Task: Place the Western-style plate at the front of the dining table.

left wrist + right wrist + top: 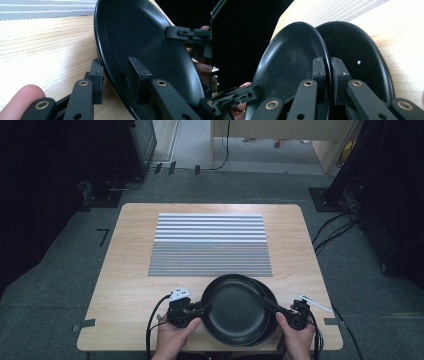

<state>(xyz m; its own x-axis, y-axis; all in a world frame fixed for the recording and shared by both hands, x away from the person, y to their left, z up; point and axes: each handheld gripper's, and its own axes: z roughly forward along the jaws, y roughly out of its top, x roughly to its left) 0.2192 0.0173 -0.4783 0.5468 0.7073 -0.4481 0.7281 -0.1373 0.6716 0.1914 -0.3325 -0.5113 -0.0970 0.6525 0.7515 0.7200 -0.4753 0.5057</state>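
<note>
Clamping opposite rims of the upper black plate, the left gripper and right gripper hold it above the lower black plate, exposed in the right gripper view. Both are round, glossy, faintly speckled, on a pale wooden table near the striped woven mat.
</note>
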